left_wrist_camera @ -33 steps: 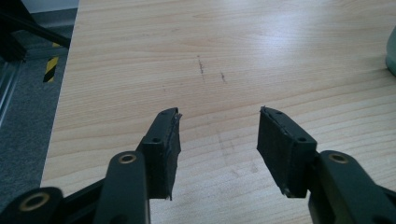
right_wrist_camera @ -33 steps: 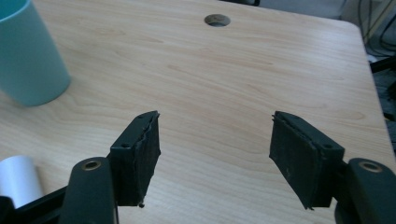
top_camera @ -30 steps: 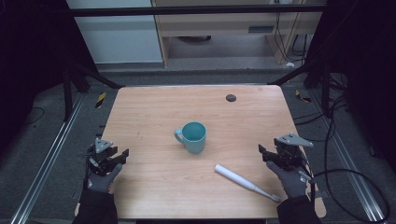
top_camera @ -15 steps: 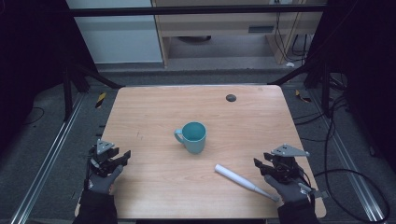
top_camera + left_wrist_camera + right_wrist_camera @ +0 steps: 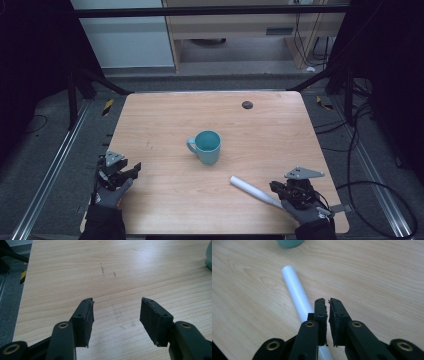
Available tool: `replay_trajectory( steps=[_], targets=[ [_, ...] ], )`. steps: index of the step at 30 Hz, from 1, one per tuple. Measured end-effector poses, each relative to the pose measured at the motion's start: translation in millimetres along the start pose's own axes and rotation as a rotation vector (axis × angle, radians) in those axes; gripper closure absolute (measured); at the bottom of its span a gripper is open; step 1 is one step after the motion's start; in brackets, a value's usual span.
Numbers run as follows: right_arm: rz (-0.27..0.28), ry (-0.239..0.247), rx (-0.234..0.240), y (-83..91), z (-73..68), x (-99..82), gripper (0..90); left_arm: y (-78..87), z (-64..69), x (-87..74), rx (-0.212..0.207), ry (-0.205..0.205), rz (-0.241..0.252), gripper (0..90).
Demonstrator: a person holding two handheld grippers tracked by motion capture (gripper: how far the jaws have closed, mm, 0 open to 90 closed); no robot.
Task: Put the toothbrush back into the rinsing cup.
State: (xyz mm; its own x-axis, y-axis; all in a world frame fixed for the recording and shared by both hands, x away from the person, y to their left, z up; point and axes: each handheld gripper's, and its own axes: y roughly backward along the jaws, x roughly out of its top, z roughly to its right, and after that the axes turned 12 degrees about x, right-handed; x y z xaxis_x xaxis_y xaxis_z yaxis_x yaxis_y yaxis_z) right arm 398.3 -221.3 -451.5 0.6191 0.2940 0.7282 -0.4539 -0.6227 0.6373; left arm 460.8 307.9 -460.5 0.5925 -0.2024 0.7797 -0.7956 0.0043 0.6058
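Two grippers are in my hands, one at each near corner of the wooden table [image 5: 165, 125]. My left gripper [image 5: 116, 315] sits at the near left edge with its jaws spread wide, only bare wood grain and a few faint dark marks between and beyond them; in the high view it [image 5: 131, 170] points toward the right and slightly away from me. My right gripper [image 5: 328, 315] is at the near right, its jaws drawn almost together with just a thin slit between the pads and nothing caught in that slit. A white tube [image 5: 295, 292] lies flat on the table and runs under the left side of that gripper; from above, the tube [image 5: 252, 190] slants from near the table's middle toward the near right, its near end hidden beneath my right gripper [image 5: 276, 188]. A teal mug [image 5: 206, 146] stands upright near the centre of the table, handle turned to the left, well apart from both grippers. A small dark round spot [image 5: 247, 104] sits toward the far edge.
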Motion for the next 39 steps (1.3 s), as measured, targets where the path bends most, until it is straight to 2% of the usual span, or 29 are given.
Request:
replay_trajectory(
  steps=[6, 9, 12, 16, 19, 30, 39],
  targets=[
    [-0.008, -0.002, 0.034, -5.0, -4.9, -1.2, 89.0, -1.2, 0.9, -0.8, -0.007, -0.001, 0.002, 43.4],
    [-0.013, 0.028, 0.057, -13.1, -11.5, 2.9, 89.5, -2.6, 2.9, -1.3, -0.018, -0.006, 0.002, 43.3],
    [-0.012, 0.03, 0.056, -18.0, -14.4, 5.2, 89.6, -3.3, 3.4, -1.6, -0.026, -0.007, -0.001, 43.3],
    [-0.004, 0.05, 0.066, -28.5, -19.0, 12.1, 89.8, -3.8, 4.5, -1.8, -0.024, -0.008, -0.001, 42.9],
    [-0.014, 0.068, 0.09, -40.9, -23.9, 18.4, 89.9, -3.4, 4.5, -1.5, -0.017, -0.005, 0.004, 42.2],
    [-0.032, 0.099, 0.118, -66.8, -36.4, 34.6, 90.0, -1.5, 3.0, -0.4, 0.0, 0.003, 0.005, 42.4],
    [-0.078, 0.114, 0.131, -86.4, -43.2, 39.9, 90.0, -2.8, 4.1, 0.1, -0.003, -0.004, -0.003, 42.8]
  ],
)
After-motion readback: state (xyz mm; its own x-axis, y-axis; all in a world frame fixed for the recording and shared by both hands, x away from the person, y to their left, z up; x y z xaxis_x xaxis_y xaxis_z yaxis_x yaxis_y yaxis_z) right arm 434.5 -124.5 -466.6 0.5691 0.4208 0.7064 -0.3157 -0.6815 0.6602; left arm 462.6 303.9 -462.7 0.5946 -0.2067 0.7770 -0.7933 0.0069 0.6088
